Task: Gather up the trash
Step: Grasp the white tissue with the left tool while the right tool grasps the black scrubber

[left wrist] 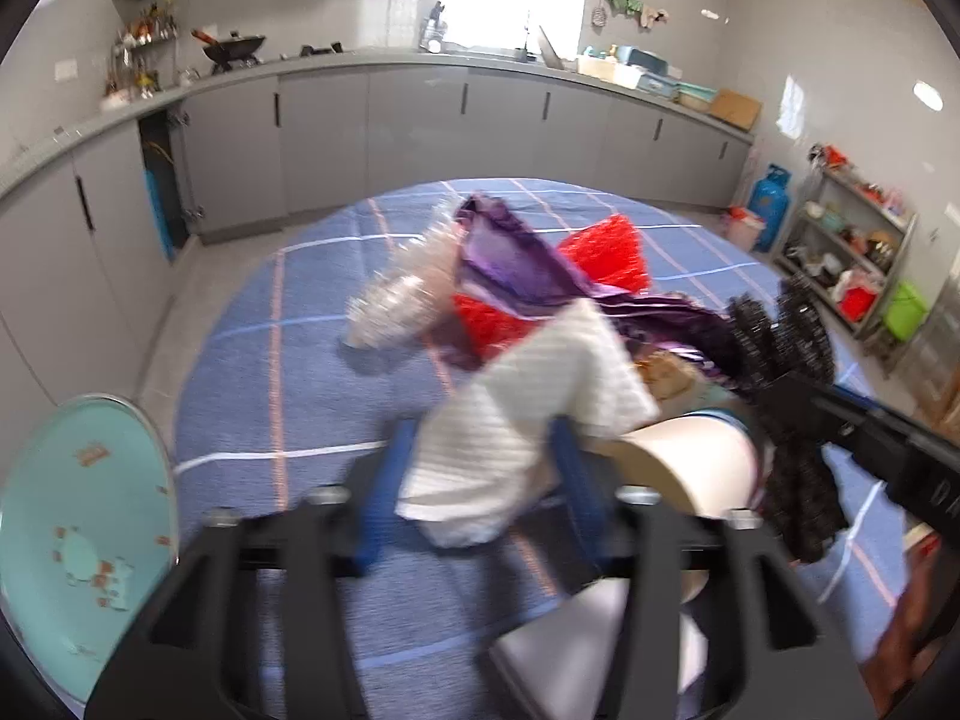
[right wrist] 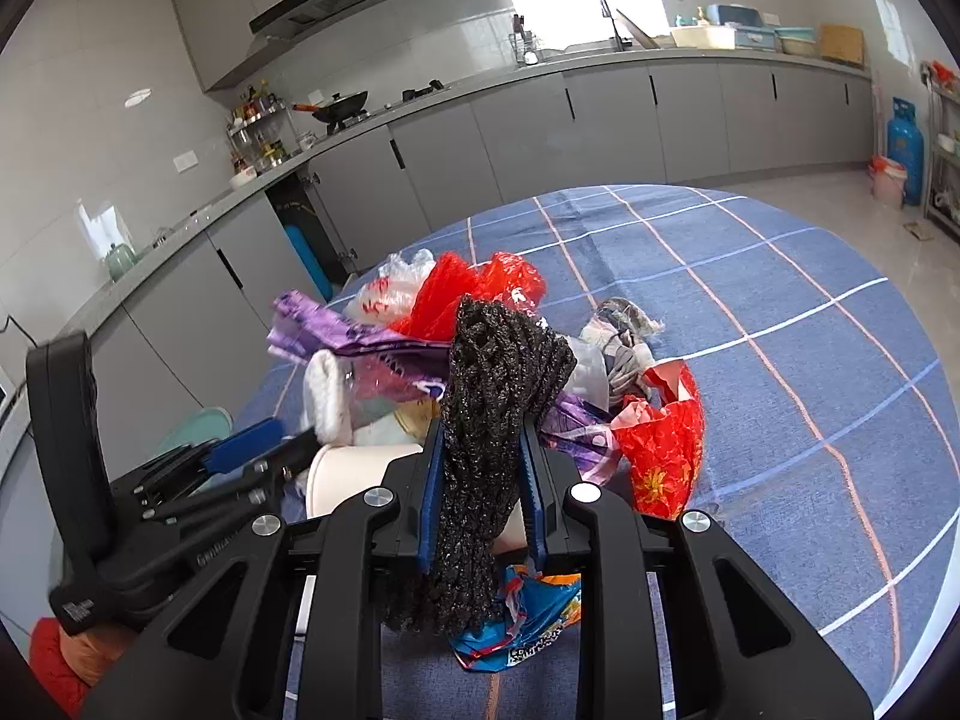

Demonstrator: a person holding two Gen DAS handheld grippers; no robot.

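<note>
Black, glittery mesh netting (right wrist: 489, 450) hangs bunched between the blue pads of the right tool (right wrist: 483, 480), whose jaws are drawn in tight against it on both sides, so it is gripped; the netting rises above the fingertips and trails below them over a blue printed wrapper (right wrist: 528, 630) lying on the worktop (right wrist: 780, 312). White ribbed paper (left wrist: 516, 414), crumpled, sits between the blue fingers (left wrist: 576, 480) of the left tool (left wrist: 480, 480), which are narrowed onto it, the sheet bulging out past both pads; the left-wrist view is blurred, so how firmly the pads press is hard to judge, but the paper looks pinched. Just right of that tool lies a cream paper cup (left wrist: 690, 462) on its side, and beyond it the same netting and the right tool's black body (left wrist: 870, 438). Ahead of both tools the rest of the trash is heaped: a purple foil wrapper (right wrist: 360, 336), red plastic bags (right wrist: 456, 294), a clear crinkled bag (right wrist: 396, 282), and to the right tool's right a red patterned packet (right wrist: 666, 450). Everything rests on a round worktop under a blue checked cloth. Left of the left tool stands a pale green chair seat (left wrist: 78, 528). Grey kitchen cabinets (right wrist: 540, 138) line the far wall.
</note>
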